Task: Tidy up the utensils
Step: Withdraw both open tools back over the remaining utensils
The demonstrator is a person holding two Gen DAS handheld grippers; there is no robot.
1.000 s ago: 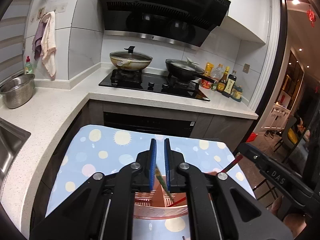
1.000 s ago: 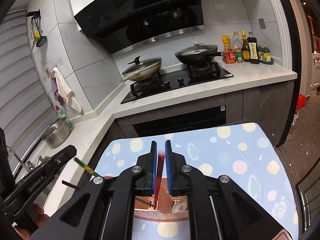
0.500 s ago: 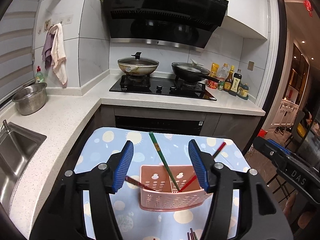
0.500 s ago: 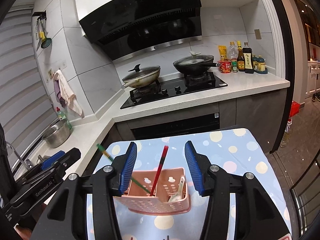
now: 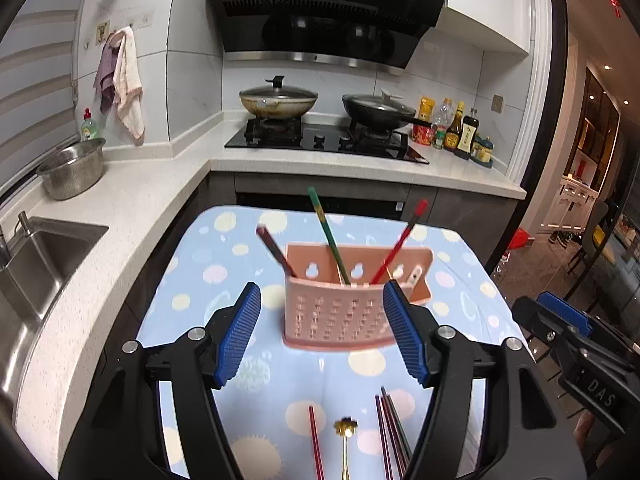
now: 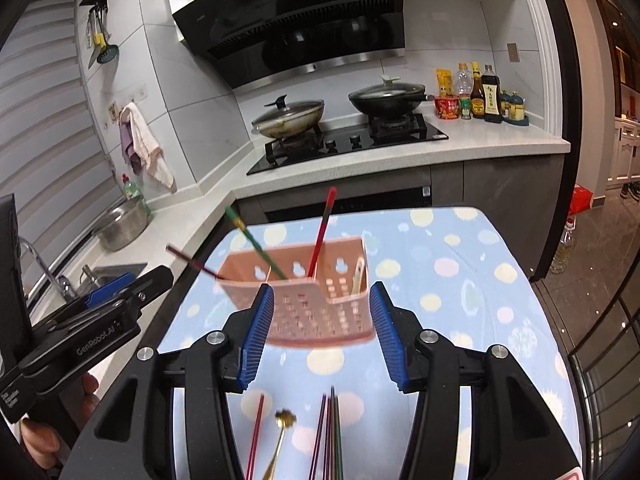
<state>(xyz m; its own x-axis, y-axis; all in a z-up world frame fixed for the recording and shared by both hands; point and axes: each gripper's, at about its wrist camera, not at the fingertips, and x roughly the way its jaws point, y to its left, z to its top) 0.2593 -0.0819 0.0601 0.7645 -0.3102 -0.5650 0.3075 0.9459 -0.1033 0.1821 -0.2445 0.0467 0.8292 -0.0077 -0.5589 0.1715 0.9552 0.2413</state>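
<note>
Grippers, left (image 5: 322,334) and right (image 6: 322,334), now stand open and empty behind the pink perforated plastic caddy (image 5: 340,312), having just released chopsticks into it; loose dark chopsticks (image 5: 390,436) remain.

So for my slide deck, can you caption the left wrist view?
Open left gripper facing a pink caddy holding three chopsticks; more utensils lie in front.

Two wrist fisheyes, side by side, facing the stove wall

Each looks forward and slightly down, close above the dotted tablecloth (image 5: 208,264); both share the pink utensil basket (image 5: 340,312) (image 6: 320,312), hob and counter.
</note>
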